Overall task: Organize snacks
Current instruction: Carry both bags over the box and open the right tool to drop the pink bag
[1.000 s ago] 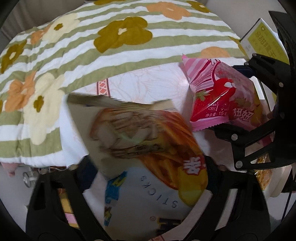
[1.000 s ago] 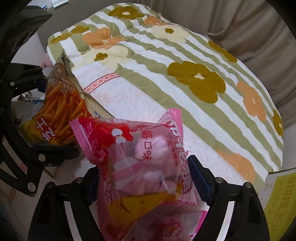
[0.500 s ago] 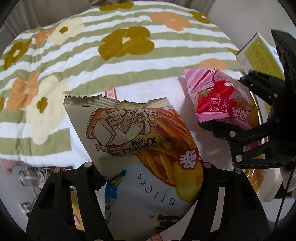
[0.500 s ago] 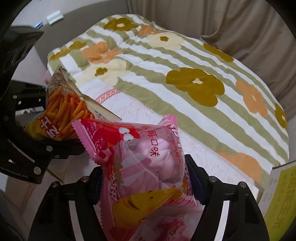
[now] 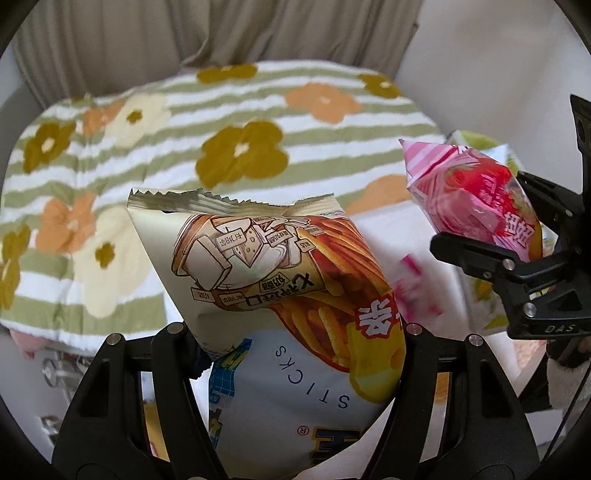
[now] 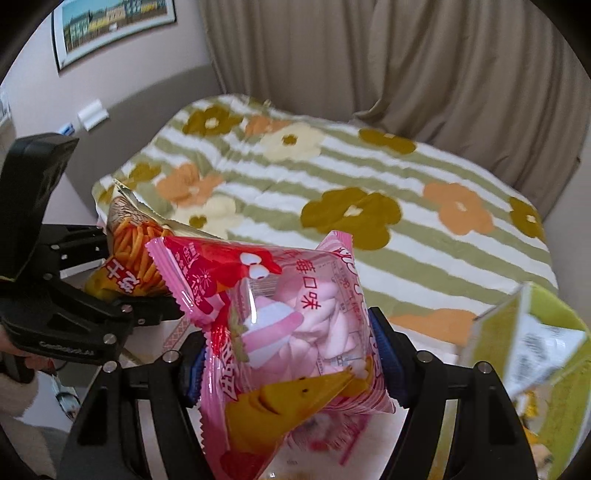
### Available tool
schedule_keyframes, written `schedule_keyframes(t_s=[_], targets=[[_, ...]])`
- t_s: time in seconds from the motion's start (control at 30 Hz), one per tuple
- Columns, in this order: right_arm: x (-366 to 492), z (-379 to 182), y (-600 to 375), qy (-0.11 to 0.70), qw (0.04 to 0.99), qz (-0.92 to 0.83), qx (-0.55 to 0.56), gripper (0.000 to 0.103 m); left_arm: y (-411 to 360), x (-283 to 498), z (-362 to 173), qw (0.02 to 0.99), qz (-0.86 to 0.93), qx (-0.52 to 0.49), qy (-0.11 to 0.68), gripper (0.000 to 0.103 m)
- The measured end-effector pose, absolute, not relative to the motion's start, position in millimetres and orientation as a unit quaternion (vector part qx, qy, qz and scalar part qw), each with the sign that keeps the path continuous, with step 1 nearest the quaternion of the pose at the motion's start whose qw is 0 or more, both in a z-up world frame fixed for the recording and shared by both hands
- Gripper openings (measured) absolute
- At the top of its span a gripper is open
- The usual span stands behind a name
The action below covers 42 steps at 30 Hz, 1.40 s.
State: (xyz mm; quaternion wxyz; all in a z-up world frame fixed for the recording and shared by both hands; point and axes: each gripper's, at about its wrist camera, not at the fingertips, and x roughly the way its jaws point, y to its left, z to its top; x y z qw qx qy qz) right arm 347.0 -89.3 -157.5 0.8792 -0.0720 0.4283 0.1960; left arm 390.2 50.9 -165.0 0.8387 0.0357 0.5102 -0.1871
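Note:
My left gripper is shut on a bag of potato sticks, cream and orange with "STICKS" printed on it, held up in the air. The same bag shows at the left of the right wrist view, with the left gripper clamped on it. My right gripper is shut on a pink strawberry marshmallow bag, also lifted. That pink bag shows at the right of the left wrist view, held in the right gripper.
A bed with a green-striped flowered quilt fills the space ahead; beige curtains hang behind it. A yellow-green carton stands at the right. A framed picture hangs on the left wall.
Both grippers have risen and tilted up with their bags; the curtains and wall now show above the bed. Both grips are unchanged.

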Motion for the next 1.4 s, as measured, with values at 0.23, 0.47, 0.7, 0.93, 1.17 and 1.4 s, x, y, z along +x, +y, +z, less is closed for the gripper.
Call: schedule_keyframes(t_s=[0.23, 0.47, 0.7, 0.93, 1.17, 1.4], targets=[[309.4, -105.9, -176.4, 0.4, 0.901, 0.163, -0.036, 0.07, -25.0, 369.5, -111.4, 0.855, -0.218, 0.028, 0.469, 0.065], [282.6, -88.7, -276.6, 0.401, 0.908, 0.118, -0.02, 0.07, -128.5, 353.3, -89.0, 0.858, -0.249, 0.007, 0.45, 0.065], [276.8, -105.7, -355.0, 0.422, 0.902, 0.092, -0.004, 0.07, -215.9, 345.8, -104.6, 0.847, -0.262, 0.003, 0.463, 0.065], [290.3, -132.2, -394.6, 0.447, 0.892, 0.073, 0.012, 0.07, -267.2, 347.9, -123.5, 0.831, -0.266, 0.018, 0.487, 0.065], [295.6, -138.9, -404.3, 0.429, 0.9, 0.072, 0.022, 0.103, -281.2, 360.6, -134.0, 0.823, -0.267, 0.032, 0.501, 0.065], [289.6, -144.7, -412.4, 0.437, 0.897, 0.064, 0.029, 0.103, -290.7, 374.8, -138.6, 0.813, -0.278, 0.052, 0.509, 0.065]])
